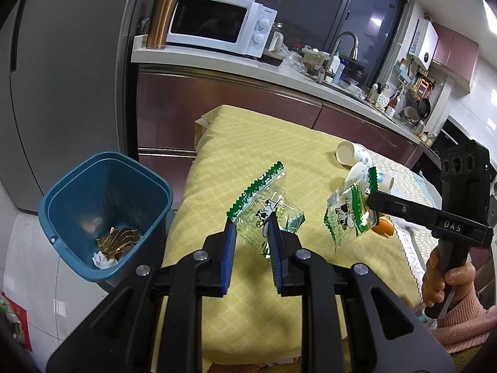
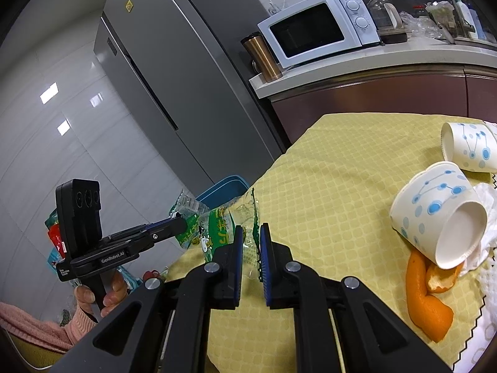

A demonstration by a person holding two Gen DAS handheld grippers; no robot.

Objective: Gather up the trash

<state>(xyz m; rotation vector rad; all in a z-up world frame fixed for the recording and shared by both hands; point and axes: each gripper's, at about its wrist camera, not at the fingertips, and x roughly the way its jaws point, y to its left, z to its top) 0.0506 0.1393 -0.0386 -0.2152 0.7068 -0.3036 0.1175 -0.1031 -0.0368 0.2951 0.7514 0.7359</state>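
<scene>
My left gripper (image 1: 251,221) is shut on a clear green-edged snack wrapper with a cow print (image 1: 264,200), held above the yellow tablecloth (image 1: 248,143). The right gripper (image 1: 370,201) comes in from the right, shut on a second wrapper of the same kind (image 1: 341,216) that hangs from its tips. In the right wrist view that gripper (image 2: 251,227) pinches its wrapper (image 2: 219,231). The left gripper (image 2: 181,223) stands to the left with its own wrapper (image 2: 188,203). A blue bin (image 1: 62,205) stands on the floor left of the table, holding a gold wrapper and white paper.
Two paper cups (image 2: 466,146) (image 2: 435,205) lie tipped over on the table's right side, with orange peel (image 2: 425,304) and a crumpled tissue (image 2: 484,202) beside them. A fridge (image 2: 149,71) stands behind the bin. The counter behind carries a microwave (image 1: 217,28).
</scene>
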